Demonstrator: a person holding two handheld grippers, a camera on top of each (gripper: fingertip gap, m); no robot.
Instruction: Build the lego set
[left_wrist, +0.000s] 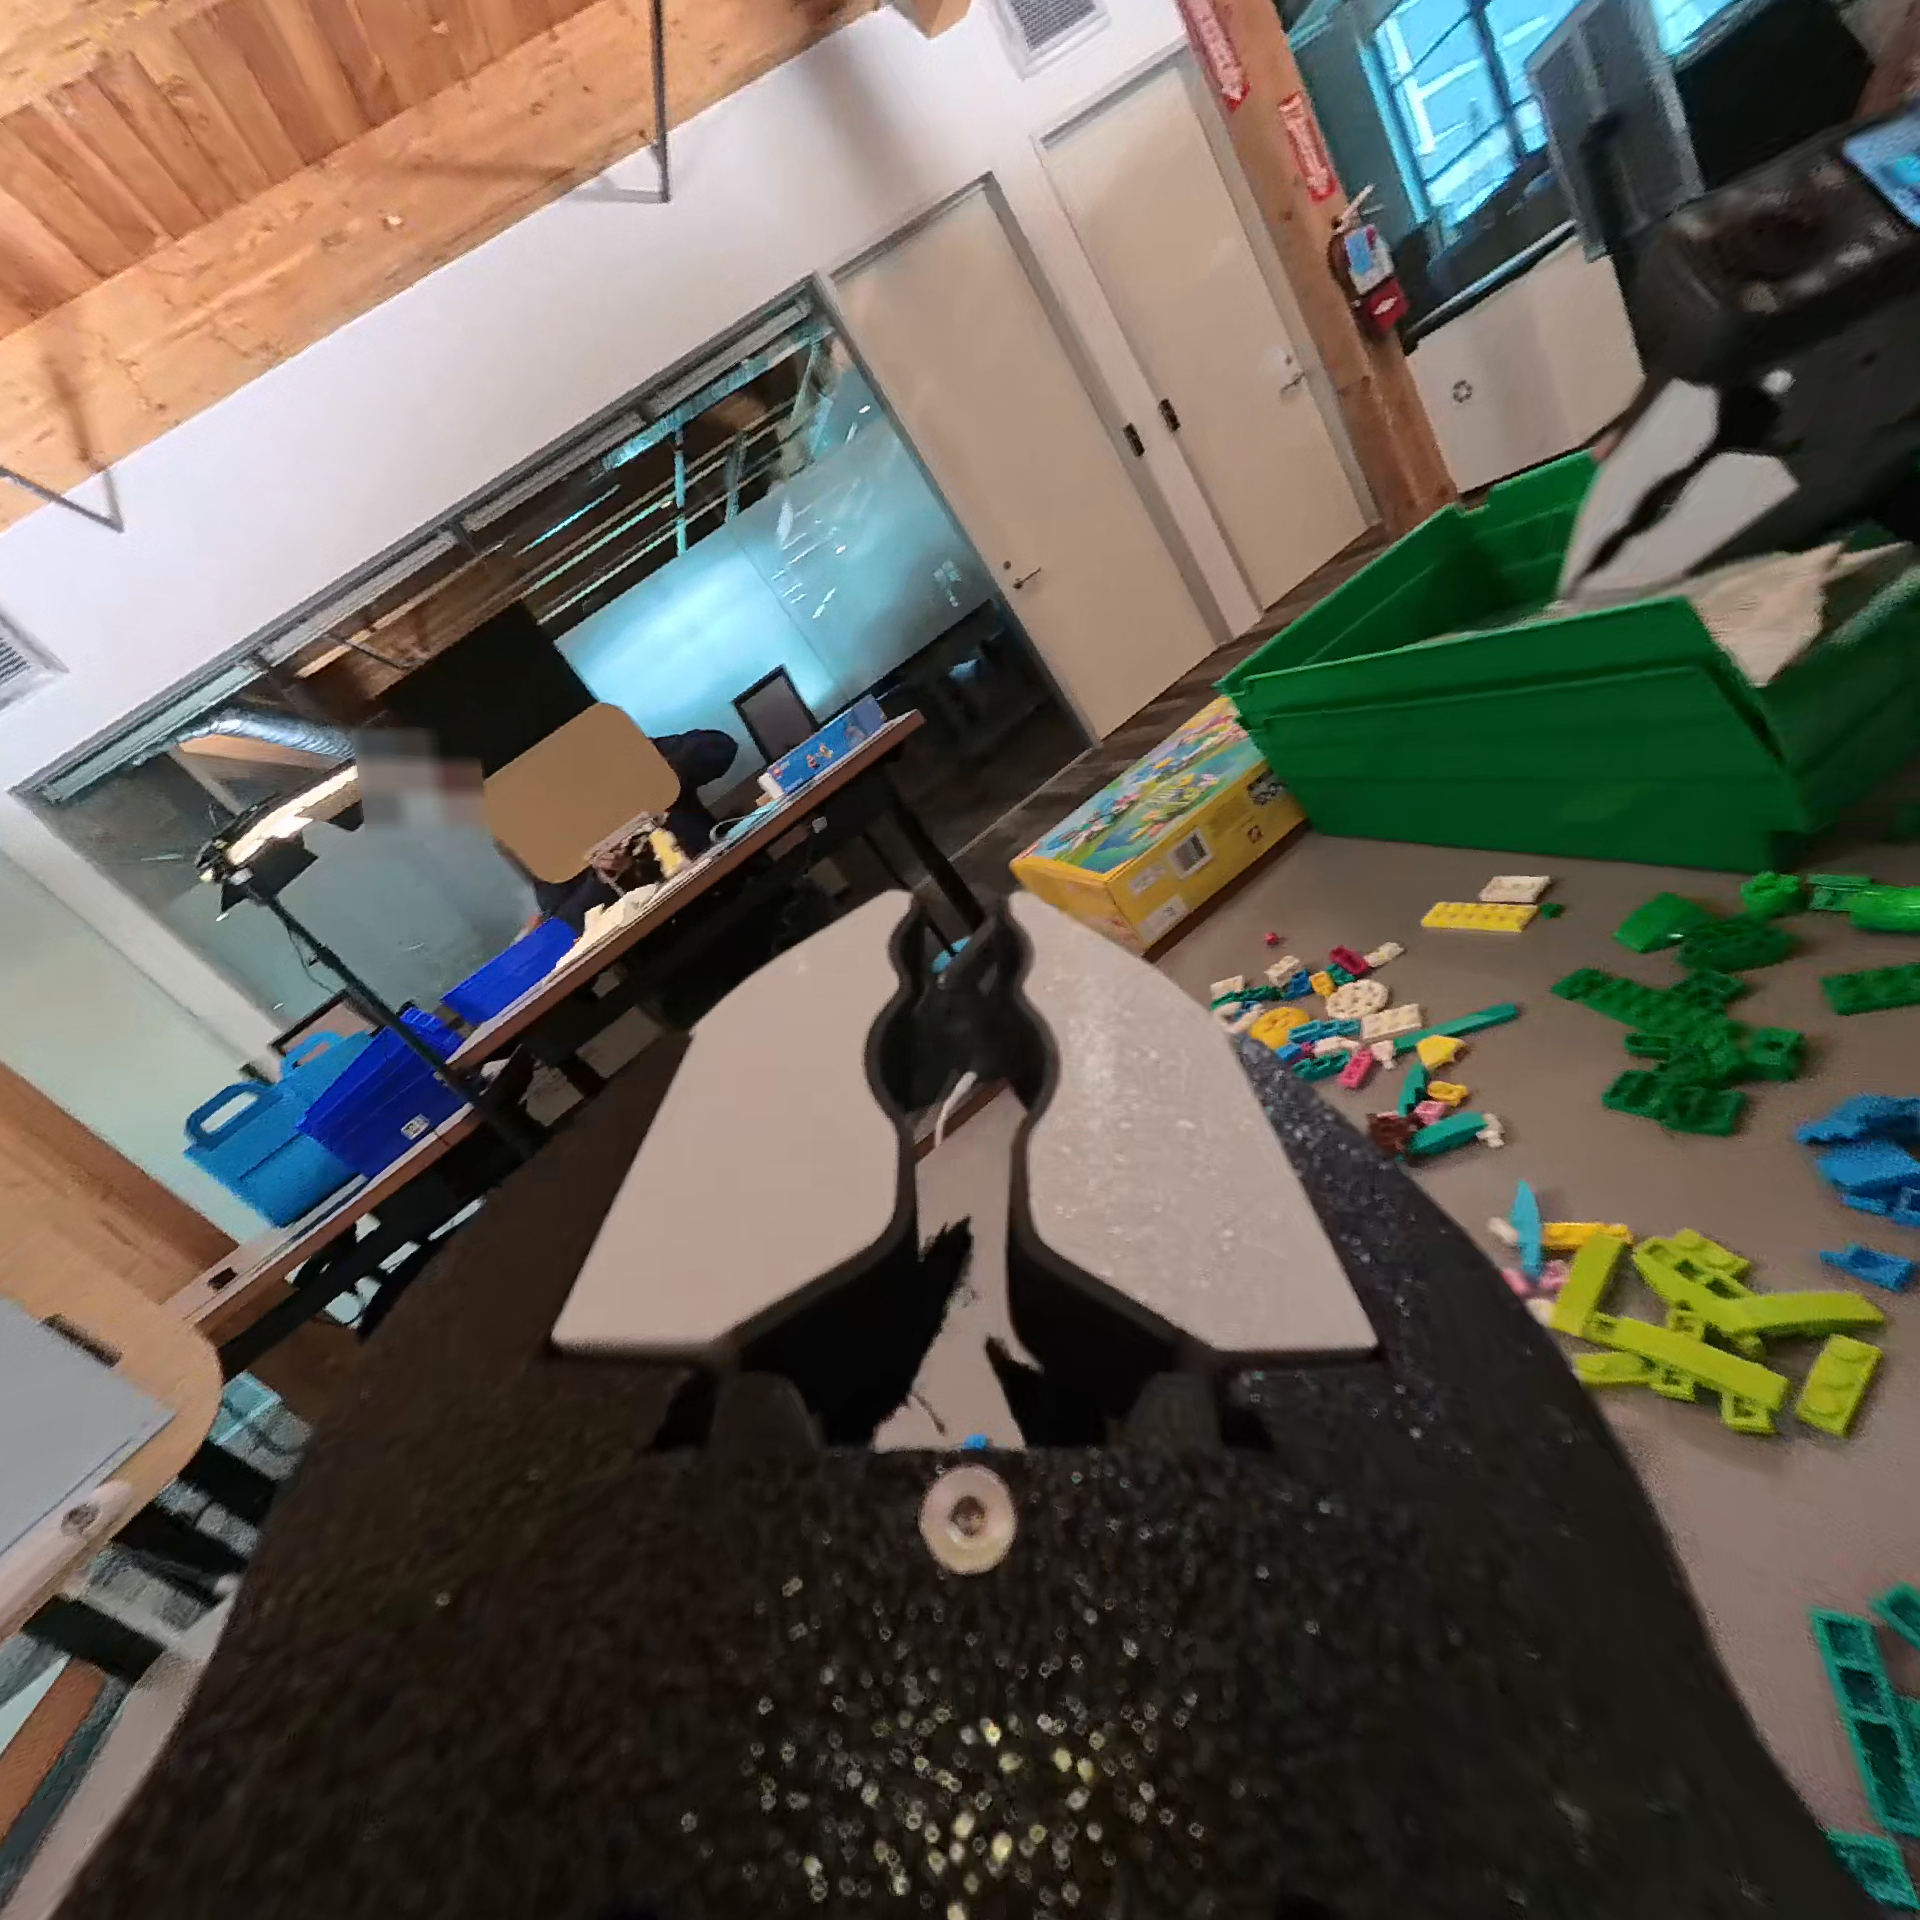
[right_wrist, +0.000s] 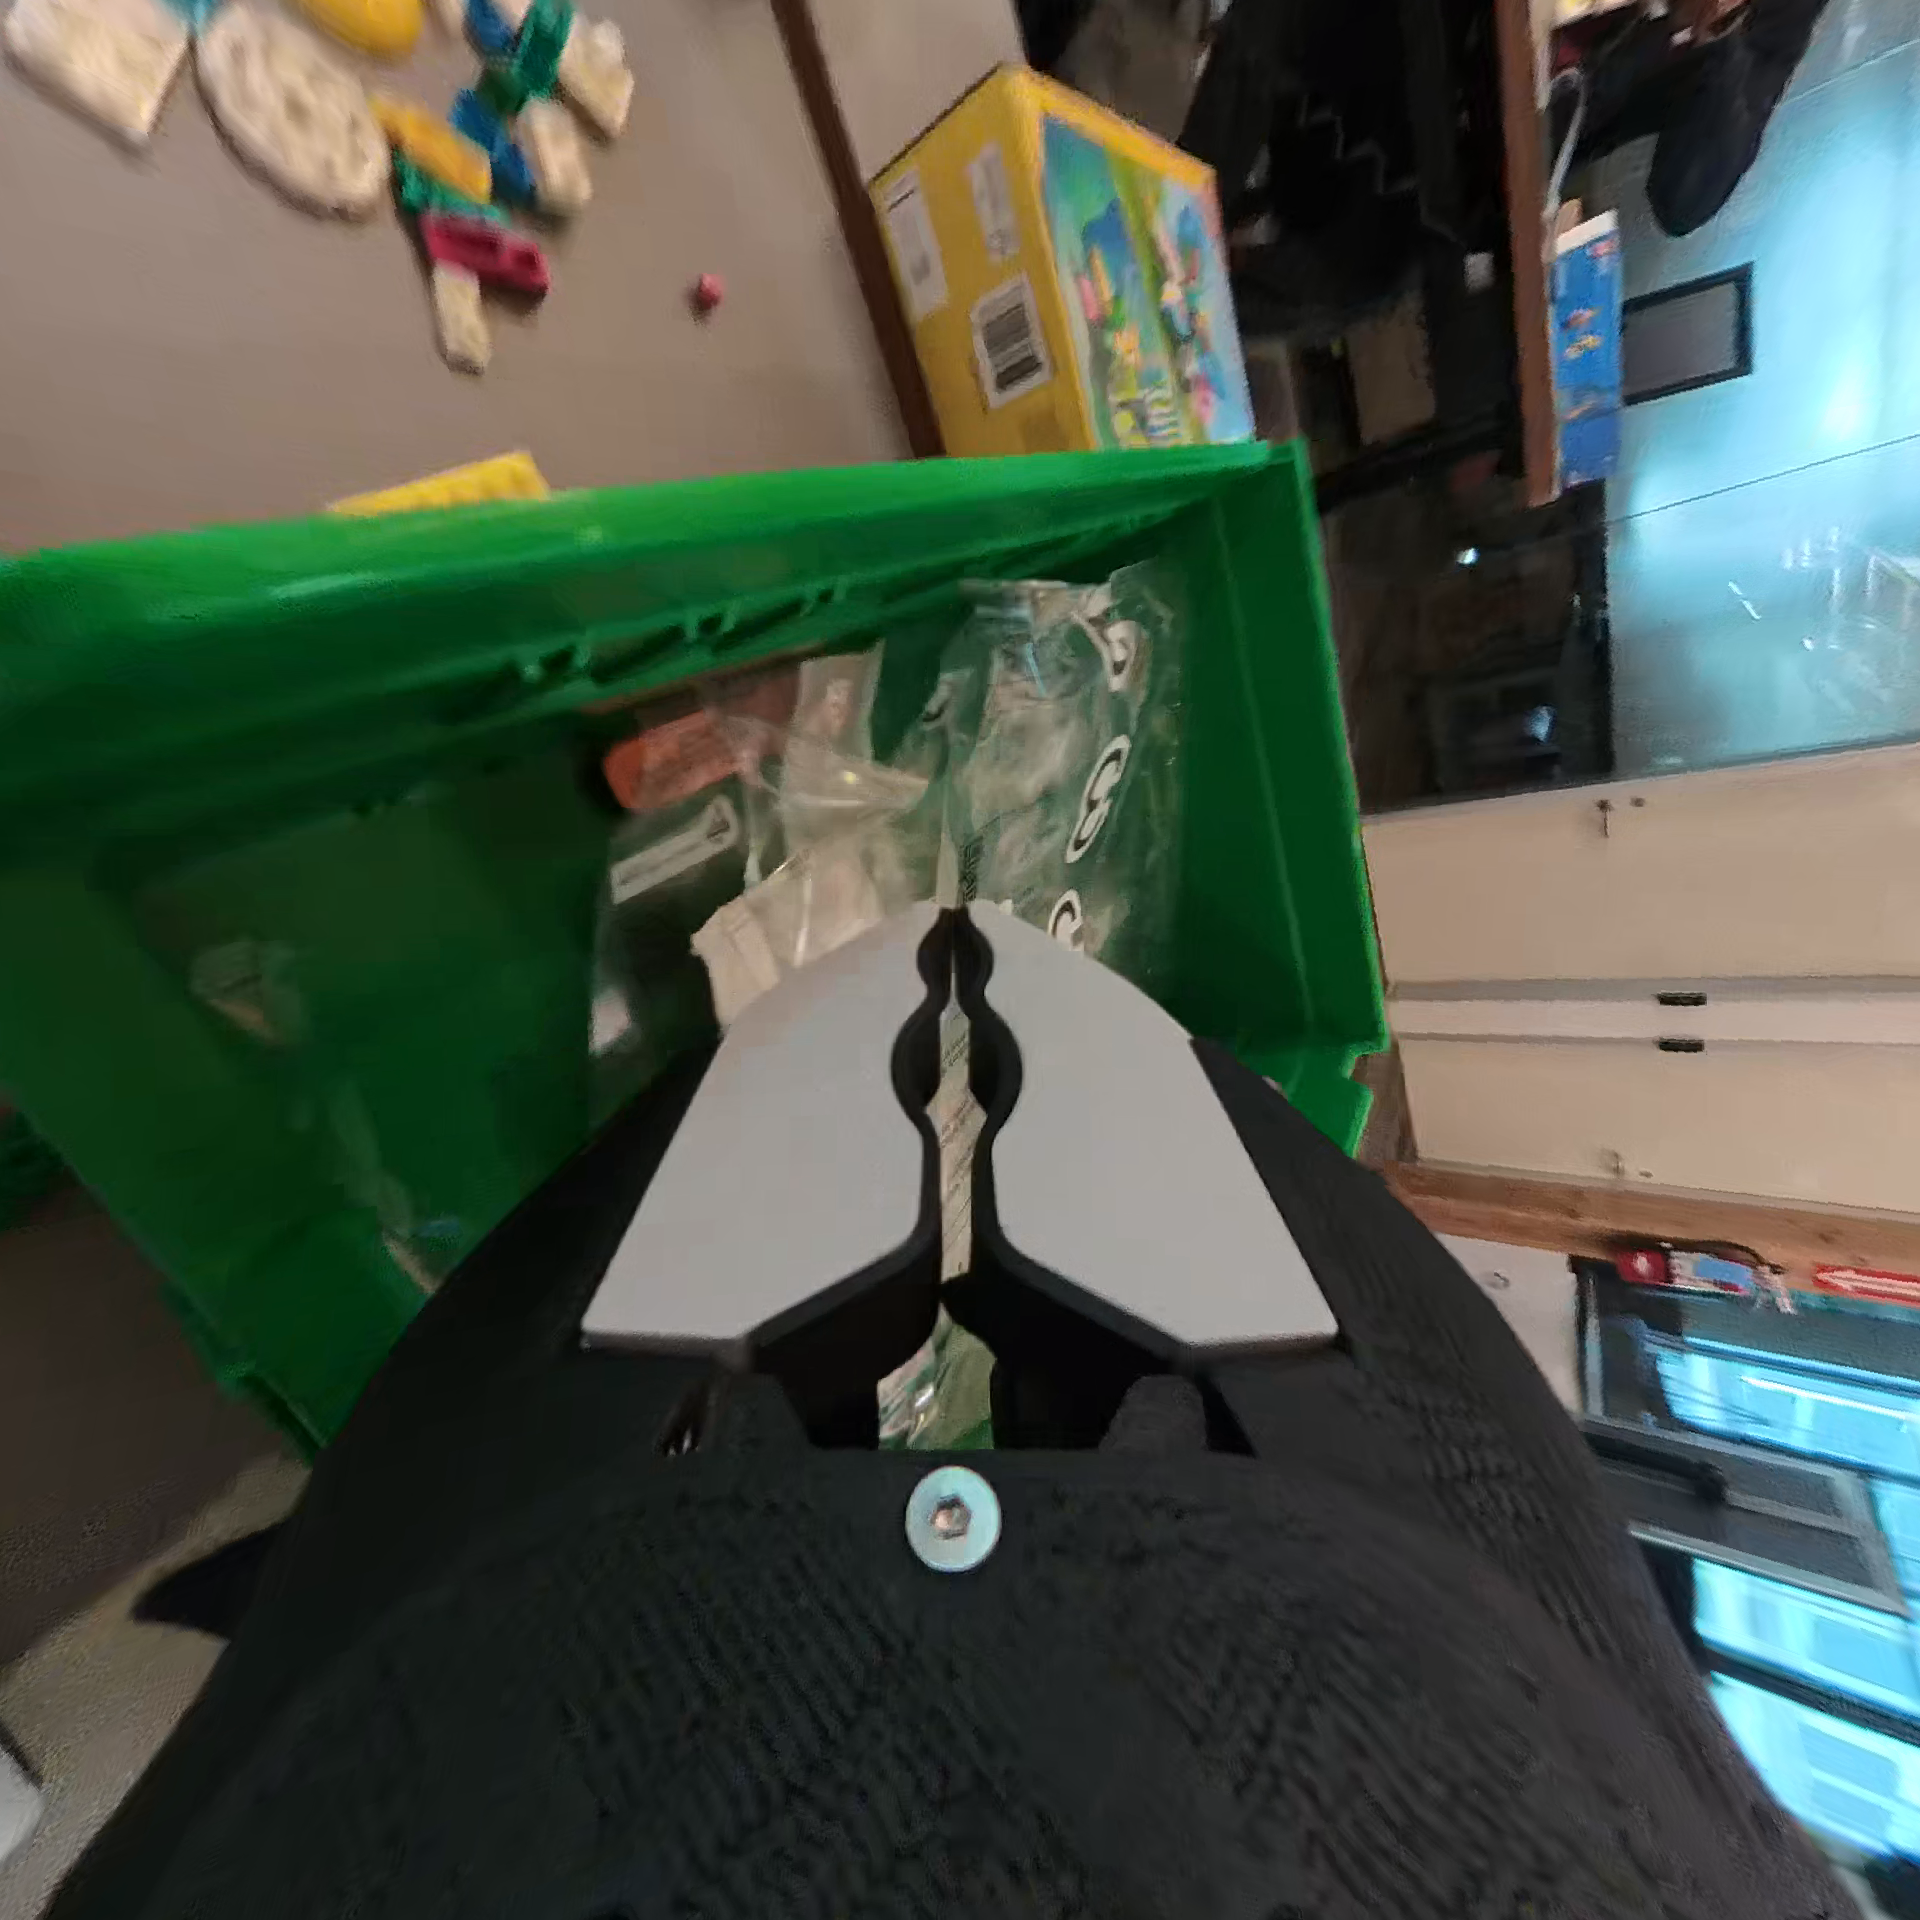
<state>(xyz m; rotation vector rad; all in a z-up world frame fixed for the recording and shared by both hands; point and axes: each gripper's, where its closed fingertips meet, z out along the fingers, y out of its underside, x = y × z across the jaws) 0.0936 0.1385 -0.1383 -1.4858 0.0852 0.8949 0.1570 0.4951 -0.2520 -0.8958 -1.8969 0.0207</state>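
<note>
My right gripper (right_wrist: 953, 914) is shut on the edge of a clear plastic bag (right_wrist: 951, 1127), which runs between the pads over the open green bin (right_wrist: 727, 582). More clear printed bags (right_wrist: 1039, 748) lie inside the bin. In the left wrist view the right gripper (left_wrist: 1584, 577) hangs over the green bin (left_wrist: 1507, 727) with the pale bag (left_wrist: 1766, 613) at its tips. My left gripper (left_wrist: 961, 914) is raised off the table with its fingers a little apart, and only background shows between them. Loose bricks lie on the grey table (left_wrist: 1558, 1174): lime (left_wrist: 1683, 1330), green (left_wrist: 1704, 1049), blue (left_wrist: 1870, 1153).
A yellow set box (left_wrist: 1153, 842) stands at the table's far edge beside the bin; it also shows in the right wrist view (right_wrist: 1060, 270). A pile of small mixed pieces (left_wrist: 1351, 1029) and teal plates (left_wrist: 1870, 1714) lie on the table. A person sits at another table behind. One gripper's finger ends stand about 40 centimetres off the other's.
</note>
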